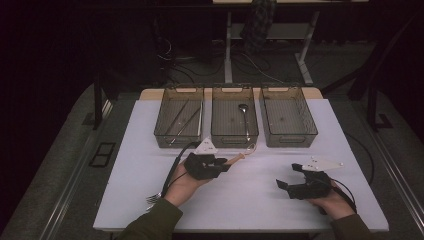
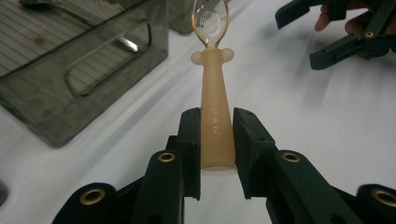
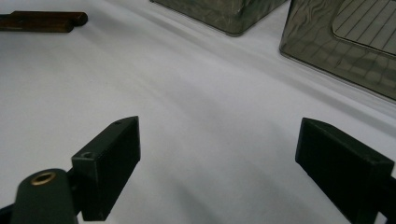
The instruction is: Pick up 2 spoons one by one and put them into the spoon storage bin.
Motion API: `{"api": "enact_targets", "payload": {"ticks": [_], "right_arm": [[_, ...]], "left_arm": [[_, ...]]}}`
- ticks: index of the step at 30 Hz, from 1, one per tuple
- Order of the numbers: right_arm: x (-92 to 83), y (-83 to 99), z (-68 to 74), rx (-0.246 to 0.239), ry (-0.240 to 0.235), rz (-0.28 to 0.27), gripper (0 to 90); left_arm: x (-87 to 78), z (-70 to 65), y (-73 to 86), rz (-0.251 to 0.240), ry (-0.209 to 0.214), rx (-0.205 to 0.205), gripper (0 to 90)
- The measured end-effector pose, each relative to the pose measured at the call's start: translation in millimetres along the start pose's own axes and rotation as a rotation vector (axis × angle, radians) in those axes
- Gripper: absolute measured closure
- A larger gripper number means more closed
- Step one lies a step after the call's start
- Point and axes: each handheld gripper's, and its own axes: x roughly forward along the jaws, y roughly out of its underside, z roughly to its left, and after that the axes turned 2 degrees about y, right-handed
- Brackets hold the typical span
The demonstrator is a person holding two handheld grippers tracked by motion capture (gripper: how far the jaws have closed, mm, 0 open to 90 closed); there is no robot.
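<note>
The left gripper (image 2: 217,154) clamped the peach-handled, clear-bowled plastic spoon (image 2: 215,107) near its butt, centre frame; it could pivot and slip. The right gripper (image 3: 219,163) stood wide open, empty.

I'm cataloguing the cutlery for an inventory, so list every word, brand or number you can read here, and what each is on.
Embossed letters run along the beige handle of the spoon clamped in the left gripper: too faint and blurred to read for certain.
Bins, table, right gripper: no readable text, label or number.
</note>
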Motion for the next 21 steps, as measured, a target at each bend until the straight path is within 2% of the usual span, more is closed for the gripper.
{"api": "enact_targets", "payload": {"ticks": [15,21], "right_arm": [[3.1,-0.3,0.1,0.003,-0.002,0.005,13.5],[3.3,-0.6,0.0,0.004,-0.004,0.003,13.6]], "left_arm": [[-14.5,19.2,-8.4,-0.064,-0.032,-0.039,72.2],[-13.7,27.7,-17.7,-0.068,-0.05,-0.036,72.2]]}}
